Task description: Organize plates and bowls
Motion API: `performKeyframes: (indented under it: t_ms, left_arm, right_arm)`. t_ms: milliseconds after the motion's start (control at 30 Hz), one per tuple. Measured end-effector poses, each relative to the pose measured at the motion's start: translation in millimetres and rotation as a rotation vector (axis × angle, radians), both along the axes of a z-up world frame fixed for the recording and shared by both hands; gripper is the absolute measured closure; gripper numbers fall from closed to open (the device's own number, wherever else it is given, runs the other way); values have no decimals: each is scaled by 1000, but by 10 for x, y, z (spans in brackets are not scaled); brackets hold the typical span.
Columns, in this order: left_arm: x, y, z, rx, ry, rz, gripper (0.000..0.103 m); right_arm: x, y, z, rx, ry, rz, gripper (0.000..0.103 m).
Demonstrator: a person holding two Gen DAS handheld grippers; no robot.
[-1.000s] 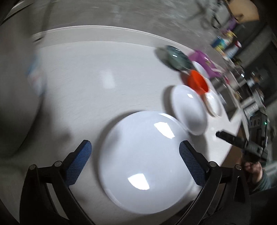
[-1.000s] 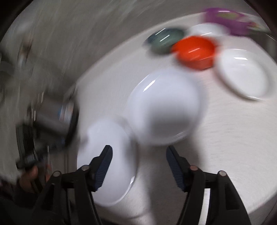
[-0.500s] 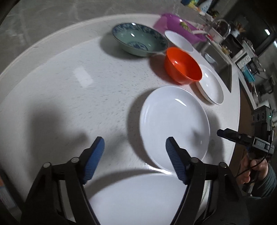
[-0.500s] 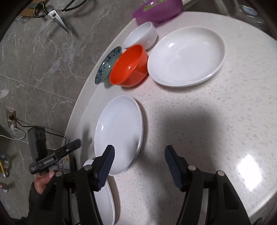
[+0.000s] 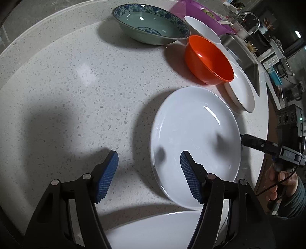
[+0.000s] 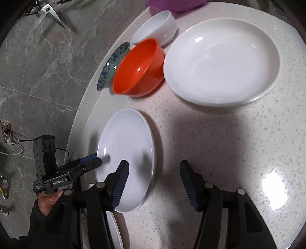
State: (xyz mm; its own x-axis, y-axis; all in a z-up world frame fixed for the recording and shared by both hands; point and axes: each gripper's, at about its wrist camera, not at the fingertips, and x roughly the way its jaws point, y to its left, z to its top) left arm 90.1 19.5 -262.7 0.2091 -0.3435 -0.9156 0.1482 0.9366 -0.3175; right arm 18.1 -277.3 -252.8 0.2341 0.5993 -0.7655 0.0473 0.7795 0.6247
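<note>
We count three white plates and three bowls on the speckled counter, plus a purple tub cut off at twelve o'clock. The middle plate, glossy and shallow, lies at three o'clock of the left gripper, whose blue pads are closing half-wide, straddling its rim without pressing. The right gripper is closing likewise over its other edge. The orange bowl hides most of the blue-patterned bowl; the white bowl sits behind. The far plate is whole, the near plate cropped.
</note>
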Motion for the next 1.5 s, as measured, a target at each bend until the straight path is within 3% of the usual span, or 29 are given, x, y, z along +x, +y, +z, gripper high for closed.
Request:
performKeyframes:
  t_ms: [200,333,400,433,467,533,933,1167,1400,1500]
  left_arm:
    - [56,-88,-38,4,0,-18,54]
    - [74,-122,-32,15,7,-33,77]
    - [76,-142,-32,27,4,-40,81]
    - [74,-147,-35,26,6,-43,88]
    - [74,-153,-44,23,11,-43,90]
    - [74,-163,-46,19,6,-37,91]
    - [114,-183,-21,22,3,-3,92]
    - [-4,-65,327,8,-39,42,92]
    - [-633,366,817,5,-96,179,92]
    - [-981,568,881,8,-91,242,92]
  right_arm:
    - [42,62,3,-26,7,15,54]
    - [75,105,-18,-41,28,21,71]
    - [92,126,-36,-59,41,28,82]
    - [95,130,-49,-65,48,31,89]
    - [99,135,-61,-71,54,33,89]
    - [101,165,-71,-74,61,46,94]
    - [110,168,-81,-75,86,23,95]
    - [101,188,198,-41,59,40,95]
    - [14,610,647,-5,6,183,95]
    - [-102,860,722,8,6,267,95]
